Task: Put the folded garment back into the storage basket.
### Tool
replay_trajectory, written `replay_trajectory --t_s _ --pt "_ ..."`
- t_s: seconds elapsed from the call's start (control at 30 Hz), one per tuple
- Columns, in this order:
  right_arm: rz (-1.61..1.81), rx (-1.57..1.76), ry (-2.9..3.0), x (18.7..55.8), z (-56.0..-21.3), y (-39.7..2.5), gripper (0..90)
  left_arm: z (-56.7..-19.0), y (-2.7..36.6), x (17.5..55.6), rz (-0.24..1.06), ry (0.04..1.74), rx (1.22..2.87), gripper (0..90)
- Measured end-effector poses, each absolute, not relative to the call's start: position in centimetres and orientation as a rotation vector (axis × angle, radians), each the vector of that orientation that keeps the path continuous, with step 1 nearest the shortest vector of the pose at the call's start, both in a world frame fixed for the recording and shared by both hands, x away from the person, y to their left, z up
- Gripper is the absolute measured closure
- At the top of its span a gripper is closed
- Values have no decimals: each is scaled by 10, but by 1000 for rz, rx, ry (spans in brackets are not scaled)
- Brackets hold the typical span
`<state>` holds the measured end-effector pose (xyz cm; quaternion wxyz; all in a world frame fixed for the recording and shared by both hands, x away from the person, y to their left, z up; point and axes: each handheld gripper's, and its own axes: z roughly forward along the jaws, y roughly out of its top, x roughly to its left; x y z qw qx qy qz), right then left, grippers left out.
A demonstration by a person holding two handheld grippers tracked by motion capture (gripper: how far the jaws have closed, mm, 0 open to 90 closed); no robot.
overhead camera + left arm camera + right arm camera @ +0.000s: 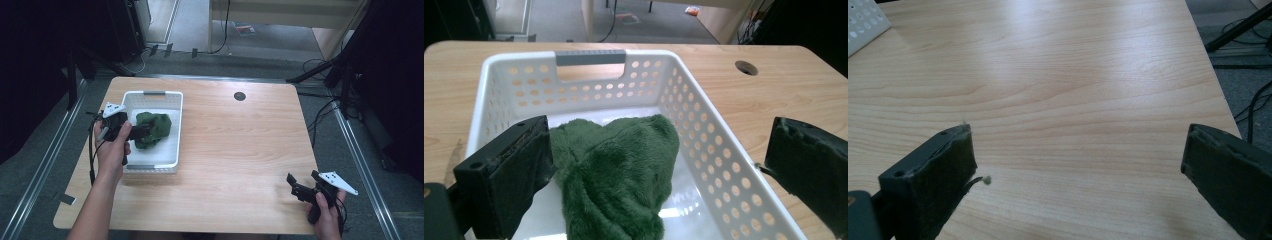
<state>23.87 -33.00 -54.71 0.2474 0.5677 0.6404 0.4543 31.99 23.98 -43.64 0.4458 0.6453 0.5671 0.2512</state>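
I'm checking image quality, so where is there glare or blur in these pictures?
Right gripper view: a pale sheen of glare across the table. Left gripper view: a bright reflection on the basket floor beside the green cloth. High view: dark surroundings, and the right claw looks soft.

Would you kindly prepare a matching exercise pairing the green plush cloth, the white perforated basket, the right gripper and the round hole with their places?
Things:
1. green plush cloth
2. white perforated plastic basket
3. right gripper
4. round dark hole

Places:
A. far middle of the wooden tabletop
B. near right corner of the table
C. inside the basket
D. left part of the table

Pairs: 1-C, 2-D, 3-B, 4-A
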Motion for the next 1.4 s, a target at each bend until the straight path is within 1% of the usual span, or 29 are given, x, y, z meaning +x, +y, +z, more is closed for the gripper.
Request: replay_trajectory --t_s 0.33,0.7,0.8,1.07,1.4 --pt "1235 1544 1745 239 -547 -330 12 -430 254 288 647 1369 1570 0" --pt "1230 1547 1744 239 -547 -329 12 -440 276 245 664 1364 1522 0" --pt "1229 1546 1744 239 -547 -329 12 -442 280 239 668 1362 1520 0" --pt "1229 1549 1743 238 -547 -329 12 -455 295 219 668 1368 1486 0" --pt "1229 1548 1741 238 -547 -329 12 -482 315 196 684 1410 1450 0"
